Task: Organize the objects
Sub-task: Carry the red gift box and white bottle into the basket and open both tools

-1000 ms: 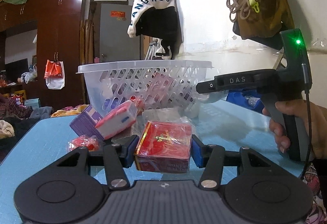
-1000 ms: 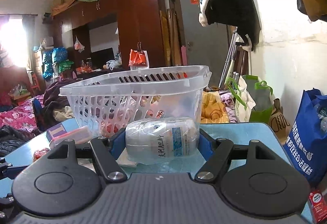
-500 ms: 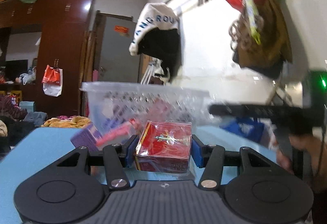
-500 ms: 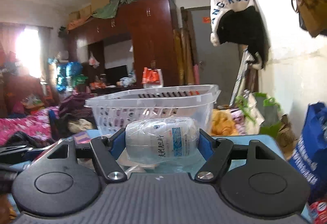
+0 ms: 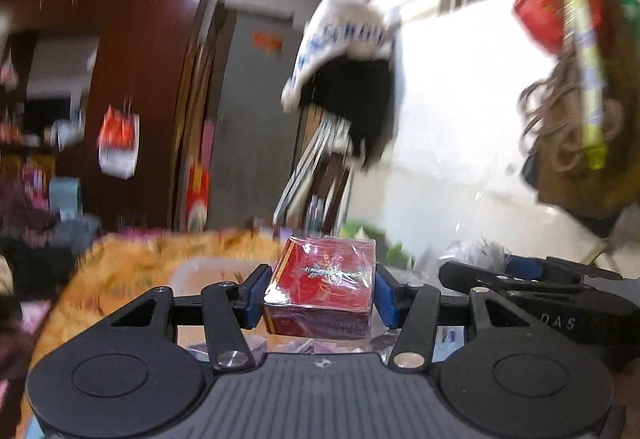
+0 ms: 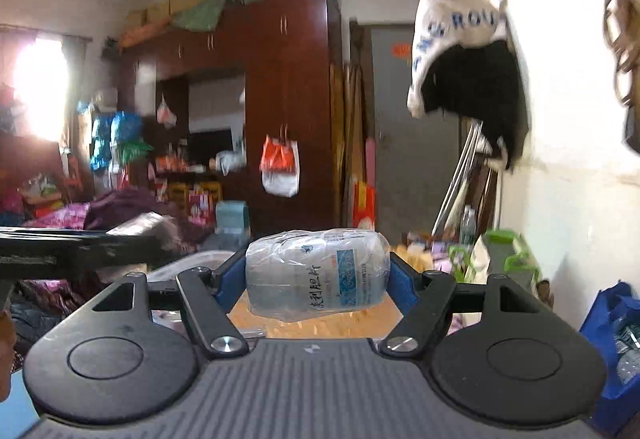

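Aloft, my left claw clamps a red cellophane-wrapped box between its blue pads; my right claw grips a plastic-wrapped white bottle lying sideways between its pads; both items hang above a blurred pale basket rim, wardrobe and door beyond.

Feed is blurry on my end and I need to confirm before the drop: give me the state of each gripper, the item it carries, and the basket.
left gripper: shut on the red box, held up.
red box: clamped between the blue pads, flat side up, wrapper intact.
right gripper: shut on the white bottle.
white bottle: on its side, in clear wrap, held.
basket: only a blurred pale rim below; contents cannot be told.
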The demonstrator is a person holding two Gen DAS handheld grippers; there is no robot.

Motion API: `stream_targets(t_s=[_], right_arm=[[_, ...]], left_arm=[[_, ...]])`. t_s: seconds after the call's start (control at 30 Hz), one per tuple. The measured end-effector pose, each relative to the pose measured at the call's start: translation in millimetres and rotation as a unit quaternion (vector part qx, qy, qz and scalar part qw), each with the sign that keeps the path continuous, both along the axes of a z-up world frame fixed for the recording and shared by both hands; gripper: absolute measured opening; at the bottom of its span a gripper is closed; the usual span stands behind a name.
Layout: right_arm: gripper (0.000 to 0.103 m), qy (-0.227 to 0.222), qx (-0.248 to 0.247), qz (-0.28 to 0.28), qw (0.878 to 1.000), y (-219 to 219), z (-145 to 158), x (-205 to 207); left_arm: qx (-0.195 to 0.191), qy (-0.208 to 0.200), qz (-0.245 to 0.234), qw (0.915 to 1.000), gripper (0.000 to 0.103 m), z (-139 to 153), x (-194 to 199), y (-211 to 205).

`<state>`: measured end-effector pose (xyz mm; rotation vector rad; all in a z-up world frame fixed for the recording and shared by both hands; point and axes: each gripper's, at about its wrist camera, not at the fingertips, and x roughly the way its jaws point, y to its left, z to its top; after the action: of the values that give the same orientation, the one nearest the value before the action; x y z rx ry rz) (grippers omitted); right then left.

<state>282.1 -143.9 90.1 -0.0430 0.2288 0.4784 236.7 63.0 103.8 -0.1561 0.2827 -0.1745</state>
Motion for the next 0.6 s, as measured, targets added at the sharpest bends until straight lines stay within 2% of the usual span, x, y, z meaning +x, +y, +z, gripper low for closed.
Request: stream_targets(t_s=[0.07,0.13,0.17,0.2,0.23,0.33,0.43,0.53,0.6], right_arm=[[0.074,0.001,-0.024,0.002,1.000,7.2,-5.8,10.6],[0.076,-0.008,-0.040,-0.001,0.999,11.3,-12.7,15.1],[0.083,-0.009,-0.042,-0.003,0.999,11.4,-15.2,14.6],[0.090,-0.009,-0.038,-0.008,0.999,10.1,-18.1,13.2],[0.103,-0.014,-0.031,-0.012,0.999,8.2,-21.0,10.8],[0.103,-0.016,-0.003,0.014,1.000,-2.5,-23.0,-8.4],[0.103,-0.013,0.031,0.015,0.999,-16.7,-25.2,-34.9],[0.103,0.046,0.058,0.025,0.997,-30.0,-43.4,-56.8],[0.103,0.092,0.043,0.038,0.994,-31.4,-61.8,-64.1]], left_arm=[[0.010,0.020,0.012,0.9997,0.057,-5.2,18.3,-4.8],[0.023,0.020,0.040,0.9988,0.059,-9.4,29.1,-8.0],[0.023,0.020,0.050,0.9983,0.064,-12.5,34.5,-8.0],[0.020,0.026,0.058,0.9978,0.082,-16.0,39.9,-6.9],[0.016,0.035,0.061,0.9974,0.090,-20.7,45.8,-4.8],[0.010,0.033,0.061,0.9976,0.090,-28.7,42.6,4.3],[0.021,0.026,0.047,0.9983,0.090,-27.1,19.3,9.1],[0.040,0.005,0.026,0.9988,0.090,-29.0,-24.3,15.3],[0.039,0.010,0.010,0.9991,0.090,-39.1,-55.7,22.5]])
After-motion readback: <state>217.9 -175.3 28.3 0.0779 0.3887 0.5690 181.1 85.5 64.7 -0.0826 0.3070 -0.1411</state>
